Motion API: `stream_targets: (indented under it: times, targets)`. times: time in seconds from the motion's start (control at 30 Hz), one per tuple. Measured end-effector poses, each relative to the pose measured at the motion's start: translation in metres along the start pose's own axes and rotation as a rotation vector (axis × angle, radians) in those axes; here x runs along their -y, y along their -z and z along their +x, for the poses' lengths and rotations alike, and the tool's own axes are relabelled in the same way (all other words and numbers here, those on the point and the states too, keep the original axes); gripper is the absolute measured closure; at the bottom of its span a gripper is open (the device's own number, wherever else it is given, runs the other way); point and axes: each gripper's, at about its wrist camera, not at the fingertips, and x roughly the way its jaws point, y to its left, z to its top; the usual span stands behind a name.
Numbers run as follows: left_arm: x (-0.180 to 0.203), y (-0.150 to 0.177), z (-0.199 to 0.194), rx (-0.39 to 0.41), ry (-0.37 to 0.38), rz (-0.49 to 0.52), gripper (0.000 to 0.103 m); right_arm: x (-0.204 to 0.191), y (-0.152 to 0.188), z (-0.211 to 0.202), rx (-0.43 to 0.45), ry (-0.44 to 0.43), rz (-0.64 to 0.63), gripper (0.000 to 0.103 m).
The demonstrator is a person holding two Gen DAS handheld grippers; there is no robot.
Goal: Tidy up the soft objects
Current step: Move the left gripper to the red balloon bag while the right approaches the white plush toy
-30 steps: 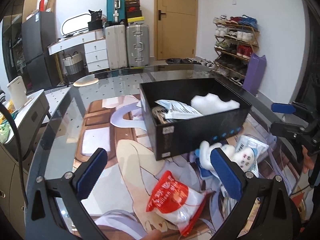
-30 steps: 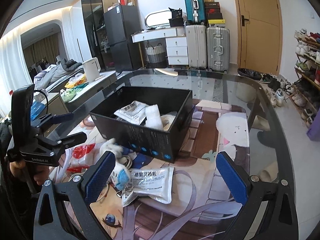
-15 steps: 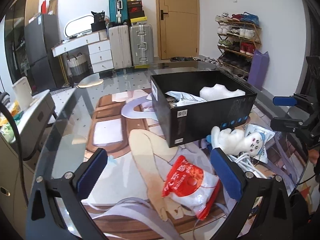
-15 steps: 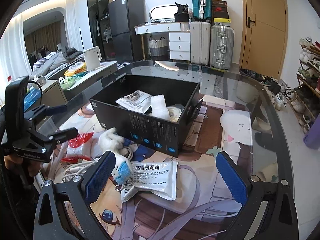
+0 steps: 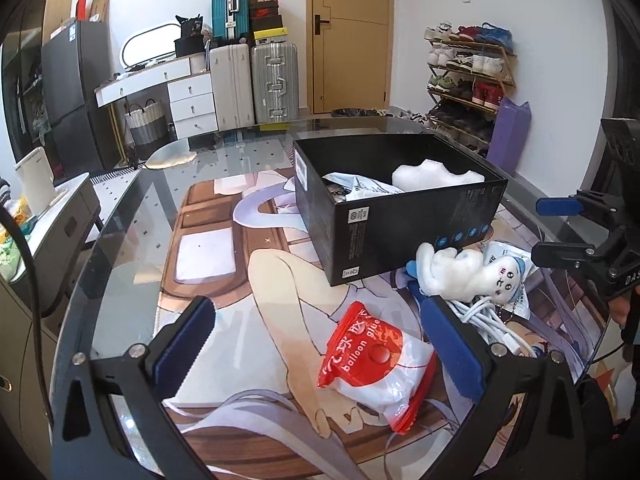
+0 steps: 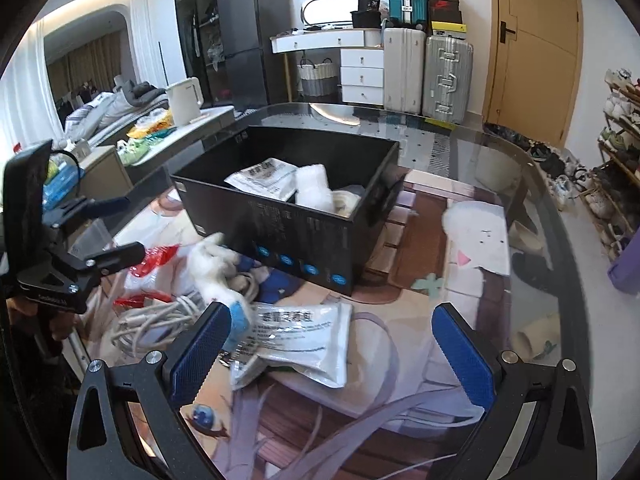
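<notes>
1. Plainly, both tools are released and carry nothing: the left tool (image 5: 316, 340) hangs with its blue pads spread wide above the glass-topped counter (image 5: 132, 240), and the right tool (image 6: 332, 350) is spread just as wide over the same counter
2. The red-and-white plastic bag (image 5: 376, 368) lies on the counter between the left tool's pads, nearer the right-hand pad; its long axis runs from upper left to lower right in the left wrist view, slanted across the line between the pads
3. The white plush toy with a blue cap (image 5: 464, 272) lies just beyond that pad, against the near wall of the black rectangular cardboard box (image 5: 400, 220) and partly over a coil of white cable (image 5: 488, 316)
4. The flat white foil sachet (image 6: 300, 344) lies between the right tool's pads, close to the left-hand one, its long side roughly along the box's near wall
5. By my judgement the left tool is nearer the red bag and the right tool nearer the sachet; either thing then goes forward and up into the box, which already holds a white sachet and white wadding
6. Legible writing: "balloon glue" on the red bag; the sachet's Chinese print is too blurred to read with certainty
</notes>
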Motion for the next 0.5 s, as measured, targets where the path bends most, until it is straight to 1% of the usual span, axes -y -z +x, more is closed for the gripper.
stream_targets:
  times: [0.17,0.33,0.43,0.5]
  targets:
    - [-0.002,0.001,0.001,-0.008,0.007,-0.006,0.000,-0.014,0.000,0.008,-0.008,-0.035,-0.014,0.001]
    - [0.000,0.002,0.000,-0.026,0.004,0.023,0.000,-0.026,-0.002,0.021,-0.026,-0.056,-0.018,0.001]
    - [-0.001,0.004,0.001,-0.049,0.023,0.033,0.000,-0.033,-0.004,0.029,-0.038,-0.070,-0.018,0.007]
    - [0.000,0.005,0.001,-0.061,0.047,0.040,0.000,-0.036,-0.005,0.035,-0.051,-0.087,-0.019,0.014]
